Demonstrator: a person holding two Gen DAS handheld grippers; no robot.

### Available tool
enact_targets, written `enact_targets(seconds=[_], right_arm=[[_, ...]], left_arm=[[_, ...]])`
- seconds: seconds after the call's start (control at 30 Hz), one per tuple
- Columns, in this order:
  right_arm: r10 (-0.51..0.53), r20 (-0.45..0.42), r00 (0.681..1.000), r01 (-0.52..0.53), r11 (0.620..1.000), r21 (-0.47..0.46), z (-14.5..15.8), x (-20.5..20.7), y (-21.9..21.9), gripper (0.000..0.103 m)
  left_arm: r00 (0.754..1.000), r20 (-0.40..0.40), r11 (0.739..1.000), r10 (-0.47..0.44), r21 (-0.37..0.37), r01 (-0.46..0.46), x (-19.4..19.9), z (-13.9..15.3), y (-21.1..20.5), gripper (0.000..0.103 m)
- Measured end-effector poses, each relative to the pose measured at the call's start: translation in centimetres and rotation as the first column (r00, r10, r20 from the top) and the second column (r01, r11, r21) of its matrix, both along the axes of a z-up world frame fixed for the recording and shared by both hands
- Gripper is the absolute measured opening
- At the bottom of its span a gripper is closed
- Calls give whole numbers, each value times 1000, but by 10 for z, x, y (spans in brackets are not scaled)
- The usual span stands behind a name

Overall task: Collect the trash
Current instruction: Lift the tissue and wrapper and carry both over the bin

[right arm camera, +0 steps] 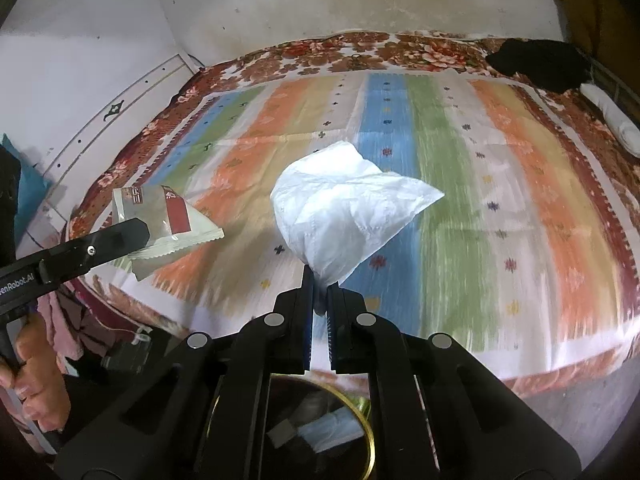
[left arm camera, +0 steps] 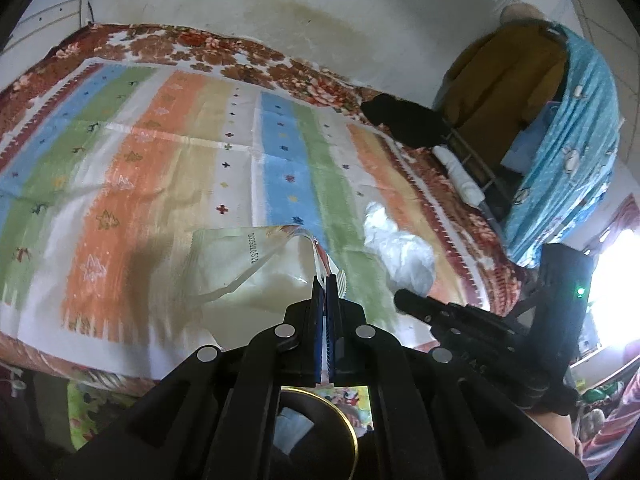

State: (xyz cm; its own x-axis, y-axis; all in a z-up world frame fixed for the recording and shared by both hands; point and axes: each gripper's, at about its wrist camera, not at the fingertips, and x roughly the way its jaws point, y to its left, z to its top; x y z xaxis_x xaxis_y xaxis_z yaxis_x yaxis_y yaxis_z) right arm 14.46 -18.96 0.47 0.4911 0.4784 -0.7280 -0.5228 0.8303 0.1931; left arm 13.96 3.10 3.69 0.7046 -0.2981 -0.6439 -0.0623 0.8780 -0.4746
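Note:
My left gripper (left arm camera: 325, 280) is shut on a clear snack wrapper (left arm camera: 240, 264) with a printed date code, held above the striped bed cloth (left arm camera: 160, 140). The wrapper also shows in the right wrist view (right arm camera: 168, 220), with red panels, pinched by the left gripper (right arm camera: 132, 236). My right gripper (right arm camera: 320, 280) is shut on a crumpled white plastic bag (right arm camera: 344, 216), held above the cloth. The bag also shows in the left wrist view (left arm camera: 396, 248), just beyond the right gripper (left arm camera: 404, 300). A round gold-rimmed bin (right arm camera: 360, 412) sits below both grippers, with scraps inside.
The bed has a floral blanket (right arm camera: 320, 52) against a stained wall. A black garment (right arm camera: 540, 64) and a white roll (right arm camera: 612, 120) lie at the far right end. Hanging clothes (left arm camera: 560, 100) stand beyond the bed. The bin rim also shows in the left wrist view (left arm camera: 344, 420).

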Motion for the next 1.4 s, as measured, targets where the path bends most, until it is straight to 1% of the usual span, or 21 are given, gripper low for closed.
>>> enact_targets(seconds=[0.13,0.23,0.4,0.5,0.57,0.63,0.73,0.93,1.23,1.3,1.4], right_arm=[[22,23,999,-23,1000,10,2,-28,-8,5],[29,37,999,-29,1000,-8,-2,-46,-14,5],[15,24,1000,-15,1000,13,-11,-67,-28,5],[29,18,999,-30,999,37,-14,-83,-32,5],[38,8,999,-39,998,43,-20,-95,-36,5],[55,-4,998,-55,997,51,-26,-109,-39,5],[66,25,997,-67,998,19,-30,-127,-39,5],[92,12,996,-92,996,-6,-45,-154,-34,5],[88,-25,996,-89,995,-48,-63,-178,-35,5],[81,-46,996,-83,995,-54,-69,-180,-36,5],[63,-90,994,-70,995,-68,-79,-181,-37,5]], left_arm=[[1000,22,1000,-15,0,15,-21,0,-5,0],[999,28,1000,-26,-16,27,-34,-2,-8,0],[998,40,999,-43,-18,44,-57,-10,-17,0],[998,33,998,-54,-22,55,-71,-18,-24,0],[997,33,998,-65,-12,65,-80,-23,-28,0],[997,32,997,-74,-20,75,-91,-28,-31,0],[996,31,996,-88,-32,89,-103,-34,-35,0],[993,39,994,-107,-6,107,-123,-41,-46,0],[993,-9,993,-121,9,121,-143,-60,-57,0],[993,-18,993,-117,9,117,-148,-64,-58,0],[992,-66,994,-104,27,106,-153,-75,-61,0]])
